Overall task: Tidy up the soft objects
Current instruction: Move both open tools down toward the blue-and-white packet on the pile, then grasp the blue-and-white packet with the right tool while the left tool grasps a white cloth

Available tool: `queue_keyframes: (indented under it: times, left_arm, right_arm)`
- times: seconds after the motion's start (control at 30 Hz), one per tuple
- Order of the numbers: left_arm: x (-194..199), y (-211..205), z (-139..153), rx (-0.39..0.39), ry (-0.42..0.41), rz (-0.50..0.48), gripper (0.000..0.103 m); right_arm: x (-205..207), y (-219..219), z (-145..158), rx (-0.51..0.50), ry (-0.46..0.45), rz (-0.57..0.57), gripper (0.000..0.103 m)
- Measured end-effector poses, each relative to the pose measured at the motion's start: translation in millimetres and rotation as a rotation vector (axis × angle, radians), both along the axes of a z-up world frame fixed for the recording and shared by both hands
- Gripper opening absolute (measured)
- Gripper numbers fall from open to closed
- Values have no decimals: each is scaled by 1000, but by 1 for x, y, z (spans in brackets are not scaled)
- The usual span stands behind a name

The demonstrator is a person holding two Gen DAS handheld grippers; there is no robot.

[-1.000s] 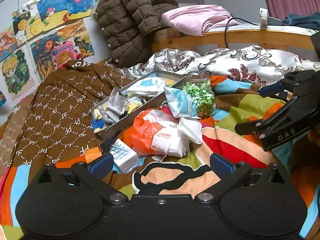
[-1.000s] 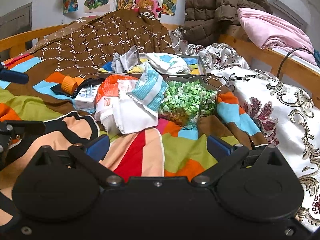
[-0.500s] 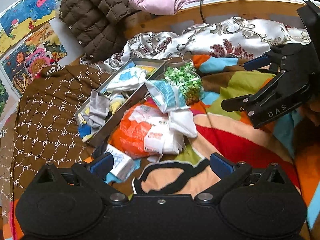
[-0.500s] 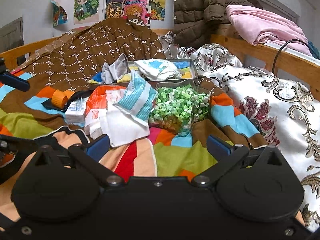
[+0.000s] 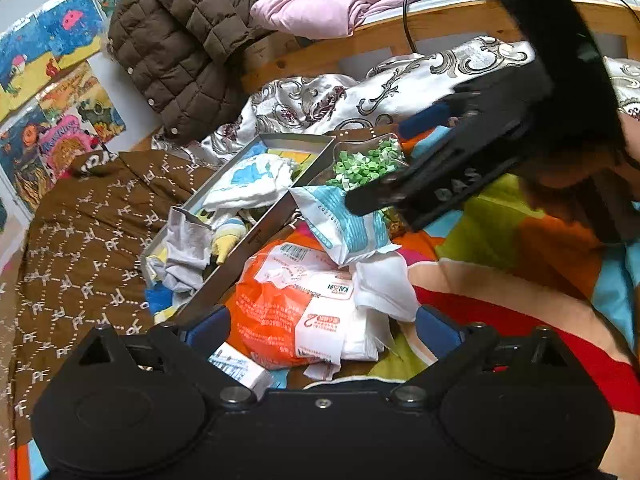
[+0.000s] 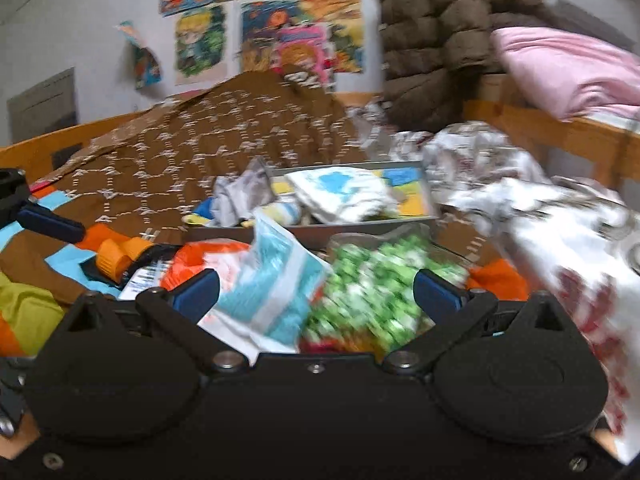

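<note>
Soft, even indoor light casts only faint shadows; the left wrist view is mostly sharp but bowed at its edges, while the right wrist view is smeared with motion blur, worst at right.

The left gripper (image 5: 320,326) has its jaws spread around an orange wipes pack (image 5: 292,312), with a white cloth (image 5: 384,284) crowding its right finger and a small white box (image 5: 240,368) below its left one. The grey tray (image 5: 264,224) just beyond is packed with socks (image 5: 188,248), leaving little room inside. The right gripper (image 6: 316,290), jaws wide, hangs over a blue-and-white packet (image 6: 268,284) and a bag of green pieces (image 6: 372,284). Bare striped bedspread (image 5: 520,272) lies open to the right.
</note>
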State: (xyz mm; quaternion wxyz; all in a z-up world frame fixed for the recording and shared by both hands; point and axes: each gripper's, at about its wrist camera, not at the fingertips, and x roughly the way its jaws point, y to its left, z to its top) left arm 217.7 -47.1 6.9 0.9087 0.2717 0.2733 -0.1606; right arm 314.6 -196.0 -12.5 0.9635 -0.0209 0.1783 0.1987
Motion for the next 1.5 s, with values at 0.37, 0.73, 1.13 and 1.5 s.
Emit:
queue_keyframes:
  times: [0.37, 0.73, 1.13, 1.5]
  left_arm:
    - [47, -6, -10, -114, 120, -71, 81]
    - [78, -2, -26, -183, 239, -88, 54]
    - [75, -7, -31, -182, 275, -121, 30]
    - [79, -8, -30, -204, 280, -124, 6]
  right_arm:
    - [54, 16, -4, -26, 70, 115, 87]
    - [66, 23, -25, -24, 114, 131, 62]
    - [61, 22, -27, -14, 126, 156, 36]
    - [63, 9, -24, 79, 160, 134, 20]
